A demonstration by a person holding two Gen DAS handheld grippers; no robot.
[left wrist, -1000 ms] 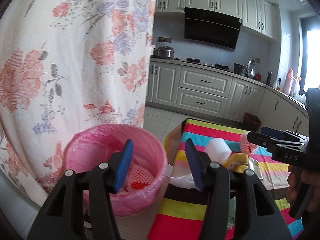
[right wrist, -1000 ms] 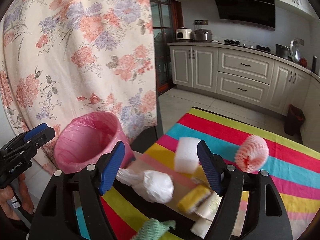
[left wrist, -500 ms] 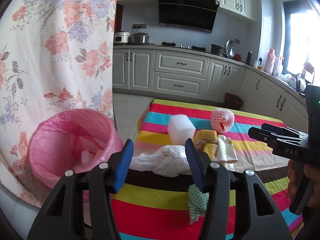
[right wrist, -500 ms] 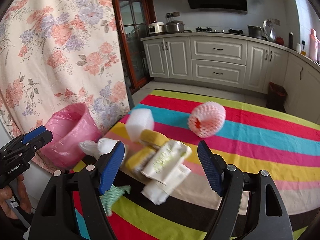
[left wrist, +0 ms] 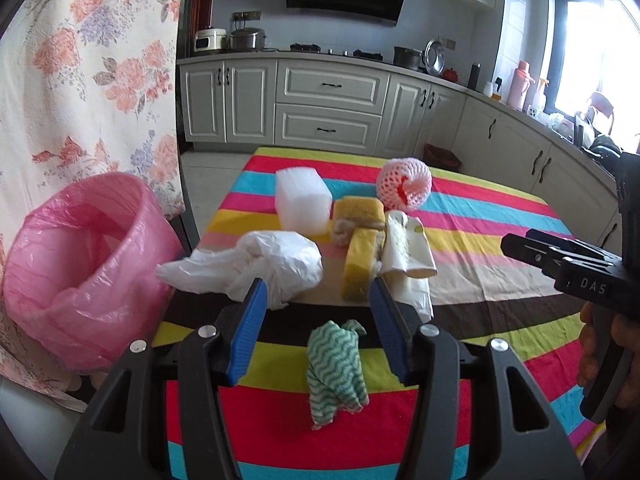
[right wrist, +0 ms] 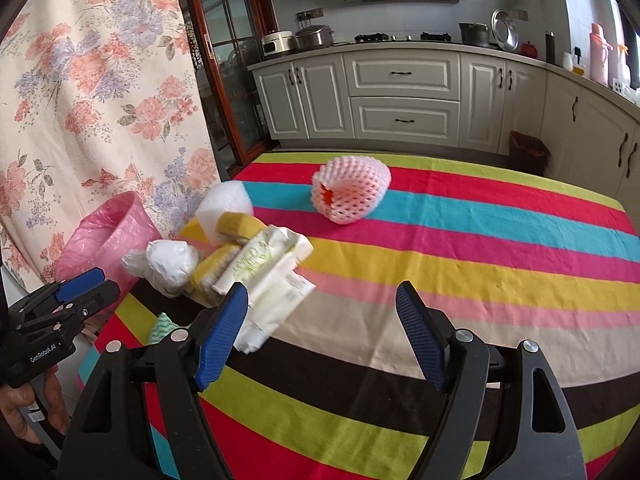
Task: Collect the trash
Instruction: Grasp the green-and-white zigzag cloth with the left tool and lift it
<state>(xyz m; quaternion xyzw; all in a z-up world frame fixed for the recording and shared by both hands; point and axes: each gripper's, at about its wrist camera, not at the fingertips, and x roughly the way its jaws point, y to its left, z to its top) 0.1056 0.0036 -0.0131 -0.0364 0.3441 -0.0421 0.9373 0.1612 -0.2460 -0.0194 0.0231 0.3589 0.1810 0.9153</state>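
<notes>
Trash lies on the striped tablecloth (left wrist: 480, 248): a green-white rag (left wrist: 336, 368), a white plastic bag (left wrist: 264, 264), a white foam block (left wrist: 302, 204), yellow sponges (left wrist: 358, 236), white tissue packs (left wrist: 408, 252) and a pink foam fruit net (left wrist: 404, 184). A pink-lined bin (left wrist: 84, 264) stands left of the table. My left gripper (left wrist: 318, 336) is open and empty, just above the rag. My right gripper (right wrist: 320, 336) is open and empty, near the tissue packs (right wrist: 268, 272); the fruit net (right wrist: 350, 190) lies beyond it.
A floral curtain (left wrist: 80, 80) hangs behind the bin. Kitchen cabinets (left wrist: 328, 112) and a small dark bin (right wrist: 528, 152) stand beyond the table's far end. The right gripper shows at the right edge of the left wrist view (left wrist: 576, 264).
My left gripper has swung right from over the pink bin to the table, now over the green rag. My right gripper has also turned right, toward the table's middle.
</notes>
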